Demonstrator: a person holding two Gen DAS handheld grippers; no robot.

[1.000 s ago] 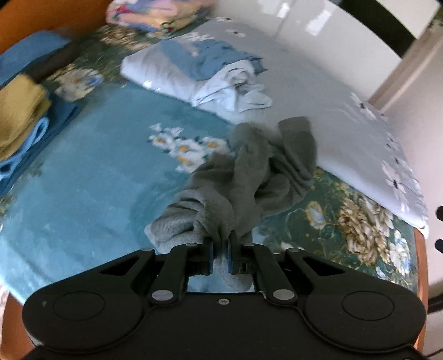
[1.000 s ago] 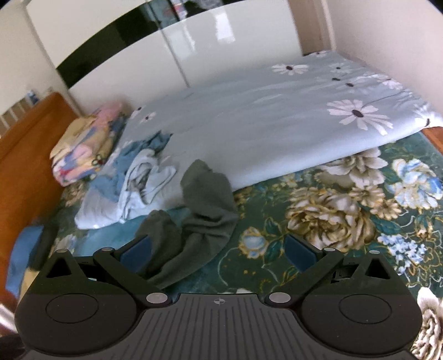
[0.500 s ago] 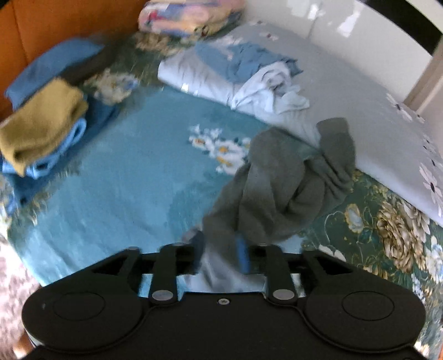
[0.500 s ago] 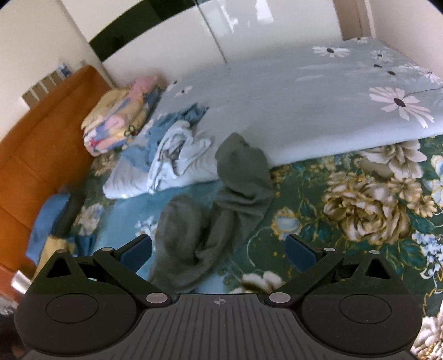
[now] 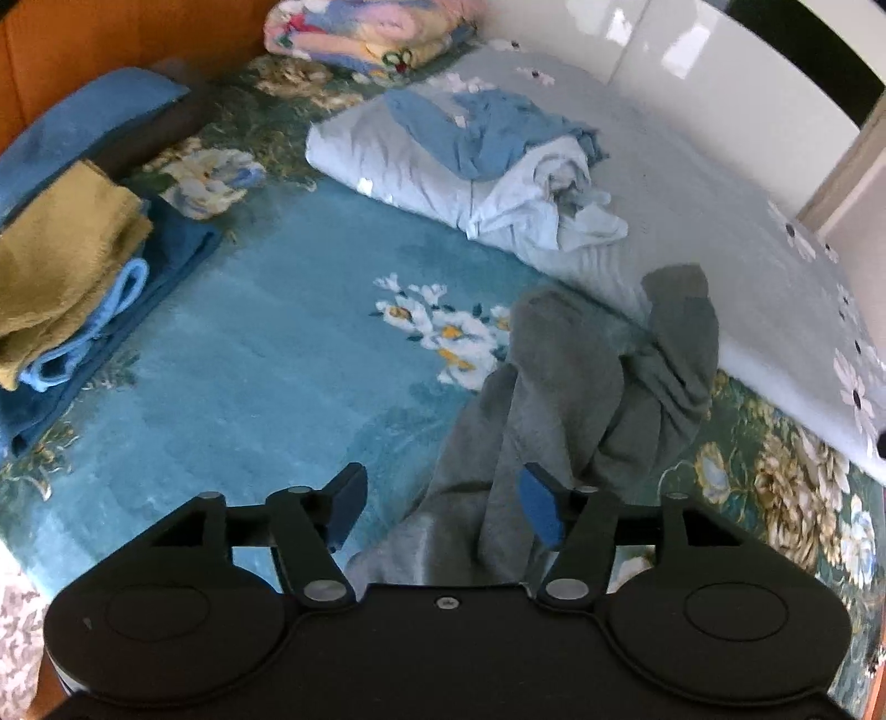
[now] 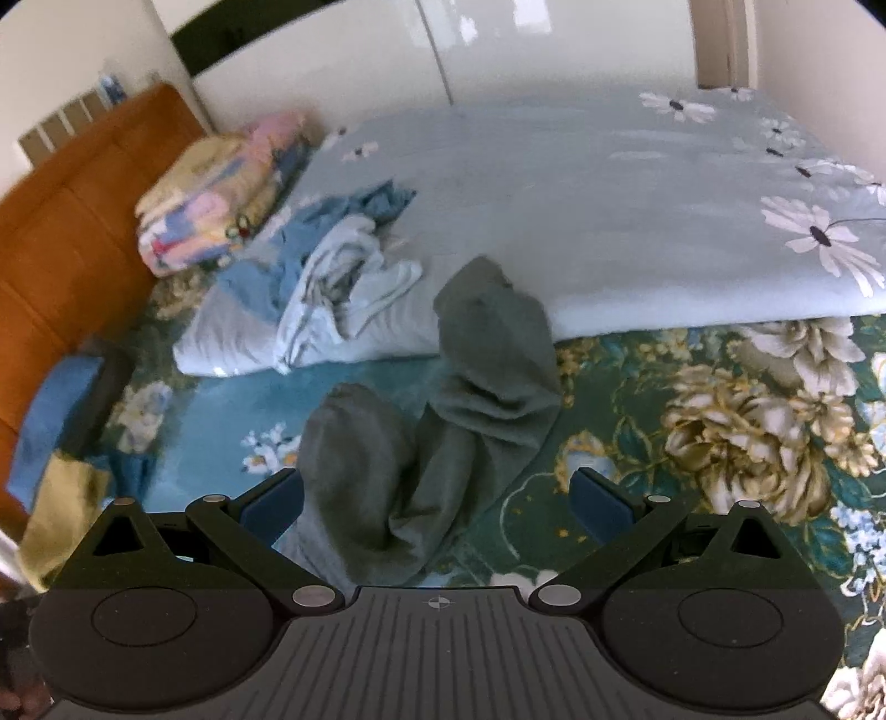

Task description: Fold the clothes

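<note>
Grey garment (image 5: 559, 399): crumpled, soft fleece-like cloth, lying on the teal floral bedspread (image 5: 249, 376) with its far end draped up against the edge of the pale blue daisy-print duvet (image 5: 747, 232); in the right wrist view the same garment (image 6: 443, 432) shows two bunched lobes, one darker and raised toward the duvet (image 6: 609, 221), one rounder and nearer the camera. Left gripper (image 5: 440, 507): jaws have just been opening and now stand apart, the near end of the garment lying loose between them; the right-hand blue pad is just beside the cloth, the left-hand pad is clear of it over bare bedspread, and no grip shows. Right gripper (image 6: 437, 501): jaws wide, both blue pads well apart, the garment's near folds lying between them without being pinched. Unfolded pile (image 5: 515, 166): light blue and whitish clothes heaped on the duvet's near corner, beyond the garment. Folded stack (image 5: 61, 277): mustard towel over a light blue piece on a dark blue piece, at the left of the bedspread, well apart from the garment. Multicoloured folded blanket (image 5: 360, 33): at the head of the bed against the orange headboard (image 6: 66, 232). White glossy wardrobe (image 6: 443, 55): behind the bed.
</note>
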